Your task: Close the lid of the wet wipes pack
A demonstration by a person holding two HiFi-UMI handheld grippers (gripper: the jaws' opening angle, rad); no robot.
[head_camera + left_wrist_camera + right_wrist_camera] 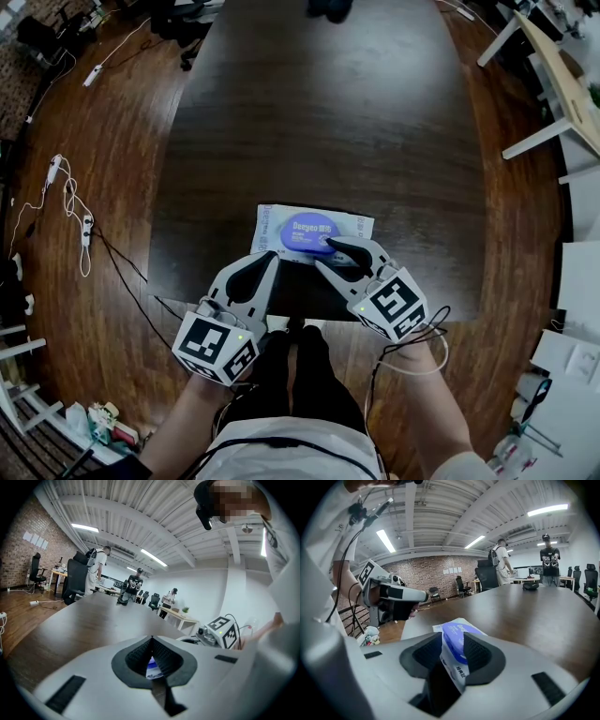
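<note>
Head view: the pack [273, 221] lies on the desk [328, 122] near its front edge, blue lid [309, 230] up. The right gripper [330, 253] grasps the pack at the lid. The left gripper [267, 261], clenched and empty, sits just beside the pack.

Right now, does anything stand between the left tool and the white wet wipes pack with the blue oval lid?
Nothing visible does. The shut left tool sits by the white wet wipes pack; the right tool grips it.
</note>
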